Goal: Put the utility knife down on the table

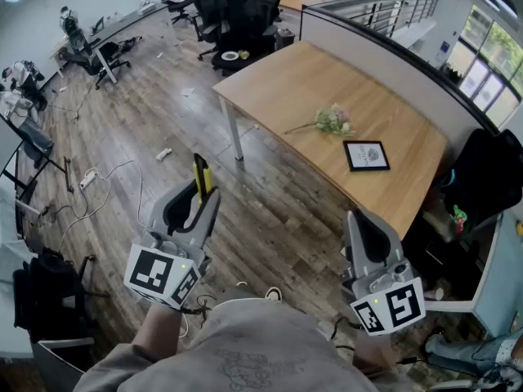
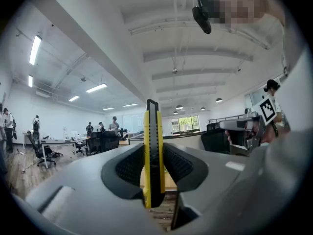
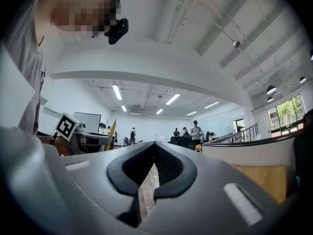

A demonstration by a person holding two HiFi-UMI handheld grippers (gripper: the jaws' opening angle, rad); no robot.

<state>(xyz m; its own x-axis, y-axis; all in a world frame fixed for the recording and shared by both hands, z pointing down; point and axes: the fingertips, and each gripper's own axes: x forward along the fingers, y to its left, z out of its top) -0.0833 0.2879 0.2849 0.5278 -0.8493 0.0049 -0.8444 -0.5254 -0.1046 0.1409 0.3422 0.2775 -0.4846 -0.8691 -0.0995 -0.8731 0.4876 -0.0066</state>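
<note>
**Head view.** Low left, left tongs (image 1: 202,201) clamped on a yellow-and-black utility knife (image 1: 201,174). Knife's far end poking up past the tips, out over the wooden floor (image 1: 270,211), well short of the table (image 1: 286,88). Low right, right tongs (image 1: 353,219), closed and empty, close to the table's near edge. On the table, right of centre: a flower sprig (image 1: 331,121) and, nearer, a dark-framed tablet (image 1: 366,155), close by each other but not touching. On the floor at far left, a white power strip (image 1: 87,178) with its cable.

**Left gripper view.** Knife upright and edge-on, pinched between both pads, top end standing well above them. At right, the right tongs with a marker cube (image 2: 268,109). Far off, people (image 2: 114,125) standing among desks.

**Right gripper view.** Pads meeting at the tips, only a thin slit left below with floor showing through; nothing gripped. At left, the left tongs' own marker cube, with the yellow knife standing up just right of it. At right, the table's pale top and a railing (image 3: 247,131) beyond.
</note>
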